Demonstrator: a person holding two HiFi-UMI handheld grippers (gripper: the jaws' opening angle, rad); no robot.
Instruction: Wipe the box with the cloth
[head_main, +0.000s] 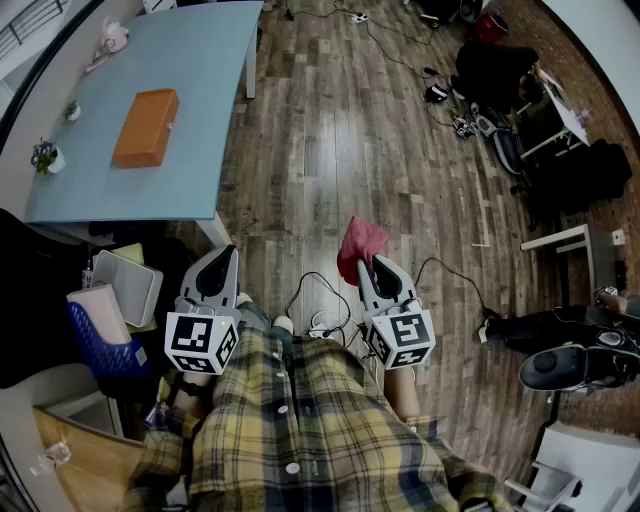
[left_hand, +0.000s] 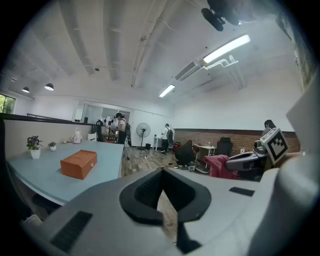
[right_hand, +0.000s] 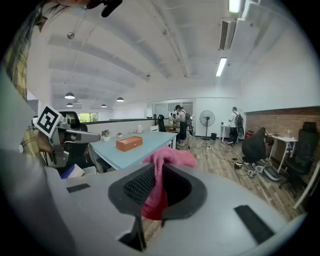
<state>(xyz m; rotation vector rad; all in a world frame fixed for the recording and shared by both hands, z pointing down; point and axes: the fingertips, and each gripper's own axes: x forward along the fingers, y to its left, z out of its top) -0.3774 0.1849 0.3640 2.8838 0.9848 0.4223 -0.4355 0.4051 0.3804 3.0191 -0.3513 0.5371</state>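
Note:
An orange box (head_main: 146, 127) lies on the pale blue table (head_main: 200, 60) at the upper left of the head view; it also shows as the box (left_hand: 78, 163) in the left gripper view and as the box (right_hand: 129, 143) in the right gripper view. My right gripper (head_main: 367, 266) is shut on a pink cloth (head_main: 359, 245), which bunches above its jaws as the cloth (right_hand: 162, 165). My left gripper (head_main: 225, 255) is shut with nothing in it, its tips (left_hand: 161, 172) touching. Both grippers hang over the wooden floor, well short of the table.
Small plant pots (head_main: 45, 157) and a pink object (head_main: 112, 38) sit on the table. A blue bin (head_main: 100, 340) and a white tray (head_main: 128, 284) stand by the table's near corner. Cables (head_main: 320, 300) run across the floor. Chairs and bags (head_main: 500, 80) crowd the right.

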